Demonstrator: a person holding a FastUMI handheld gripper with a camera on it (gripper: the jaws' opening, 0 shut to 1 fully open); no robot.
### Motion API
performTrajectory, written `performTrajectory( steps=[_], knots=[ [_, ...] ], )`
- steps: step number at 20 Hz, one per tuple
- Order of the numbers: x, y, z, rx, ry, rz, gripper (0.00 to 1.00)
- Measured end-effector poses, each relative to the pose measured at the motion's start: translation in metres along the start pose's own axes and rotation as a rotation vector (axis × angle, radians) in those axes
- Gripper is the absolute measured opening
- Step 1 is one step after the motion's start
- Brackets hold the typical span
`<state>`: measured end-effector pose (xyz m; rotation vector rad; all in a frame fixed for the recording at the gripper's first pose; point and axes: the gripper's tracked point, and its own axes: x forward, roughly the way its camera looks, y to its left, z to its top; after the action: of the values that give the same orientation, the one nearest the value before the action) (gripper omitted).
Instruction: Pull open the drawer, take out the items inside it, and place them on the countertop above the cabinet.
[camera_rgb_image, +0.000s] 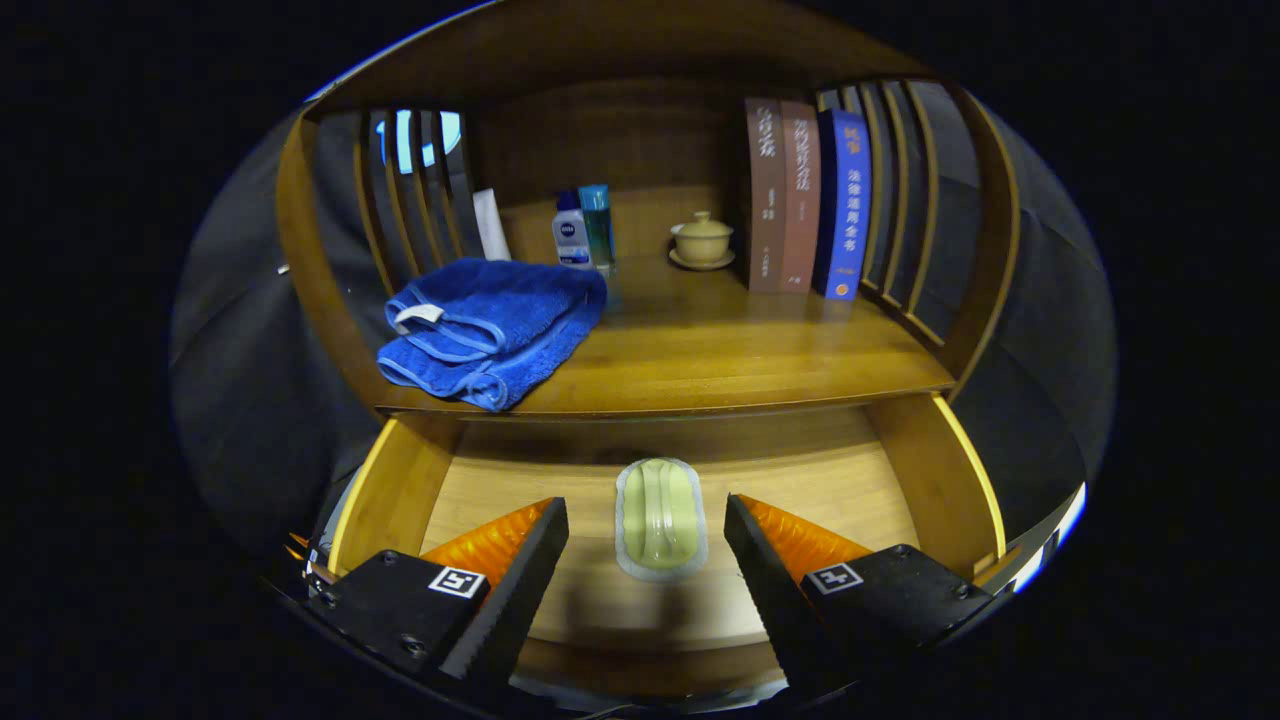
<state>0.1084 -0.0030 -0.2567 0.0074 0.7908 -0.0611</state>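
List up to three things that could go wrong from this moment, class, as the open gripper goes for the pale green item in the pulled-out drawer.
1. The green item looks smooth and rounded; the fingers of the open gripper may slip off it or push it deeper into the drawer.
2. Lifting it straight up could knock it against the countertop edge overhanging the drawer's back.
3. The blue towel overhangs the countertop's front edge; a careless placement could nudge it off.

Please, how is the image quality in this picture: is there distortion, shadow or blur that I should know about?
Gripper view: fisheye bends the countertop edge into a curve; a shadow falls on the open drawer floor under it; the soap dish between the open gripper fingers looks slightly soft; books stay sharp.
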Motion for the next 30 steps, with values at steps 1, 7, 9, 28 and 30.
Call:
performTrajectory(
  steps=[1,7,9,28,30],
  knots=[
    [0.009,0.000,0.001,-0.008,0.022,-0.004,1.00],
    [0.057,-0.008,-0.013,0.017,0.200,-0.038,0.96],
    [0.065,-0.009,-0.019,0.004,0.243,-0.044,0.92],
    [0.067,-0.005,-0.034,-0.013,0.316,-0.039,0.27],
    [0.049,-0.002,-0.033,0.012,0.286,-0.023,0.28]
  ],
)
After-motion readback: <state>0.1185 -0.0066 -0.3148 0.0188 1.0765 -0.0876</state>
